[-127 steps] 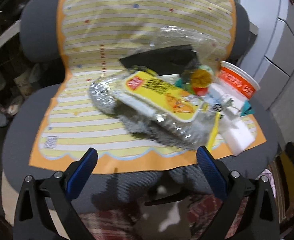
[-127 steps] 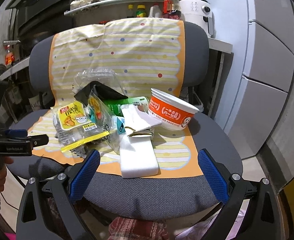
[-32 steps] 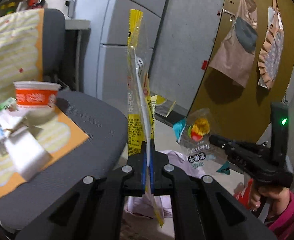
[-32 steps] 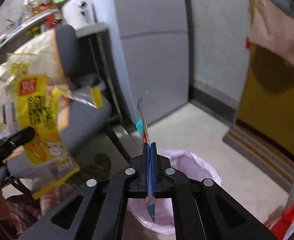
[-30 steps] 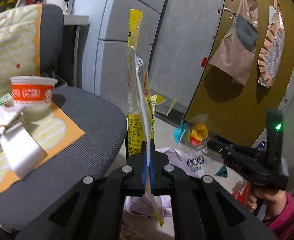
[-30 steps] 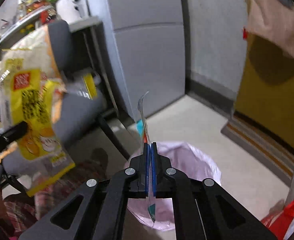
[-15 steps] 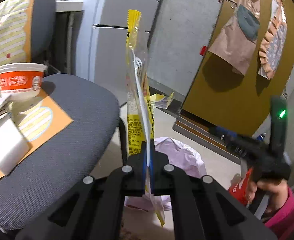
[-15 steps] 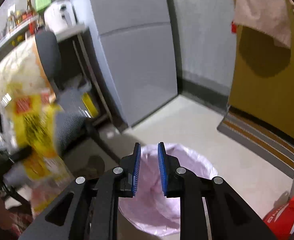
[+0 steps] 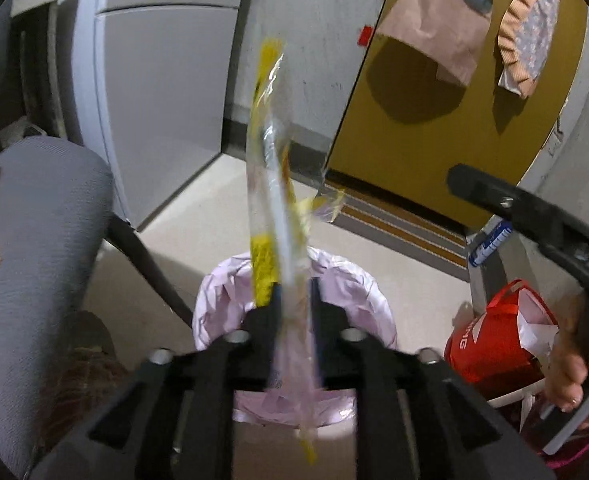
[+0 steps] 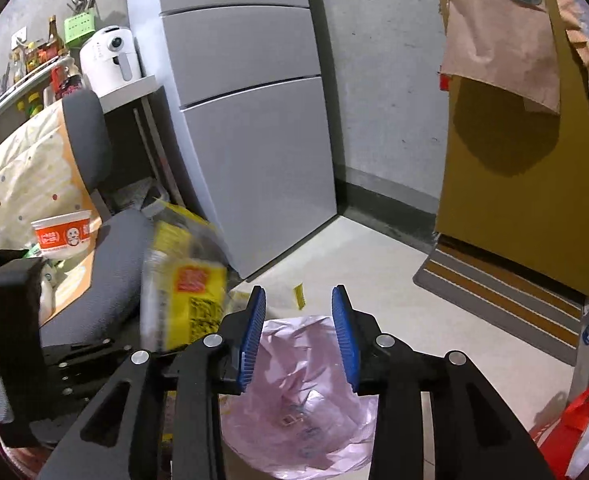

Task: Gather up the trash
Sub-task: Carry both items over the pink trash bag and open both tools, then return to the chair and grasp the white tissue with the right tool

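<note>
A yellow and clear snack wrapper (image 9: pixel 272 200) stands on edge between the fingers of my left gripper (image 9: pixel 296 300), over the pink-lined trash bin (image 9: pixel 358 304). The jaws stand slightly apart, and the wrapper is blurred. In the right wrist view the same wrapper (image 10: pixel 186 292) hangs left of my right gripper (image 10: pixel 298 332), which is open and empty above the bin (image 10: pixel 298 412). Small scraps lie inside the bin liner.
The grey chair (image 10: pixel 106 264) stands to the left with an orange noodle cup (image 10: pixel 62 234) and other trash on its striped cover. A grey fridge (image 10: pixel 250 120) is behind. A red bag (image 9: pixel 494 340) stands right of the bin. A yellow door (image 10: pixel 526 184) and doormat are at right.
My right gripper has opened wider and its small wrapper is gone from it. My left gripper has swung over the bin, and its jaws have parted slightly around the yellow wrapper.
</note>
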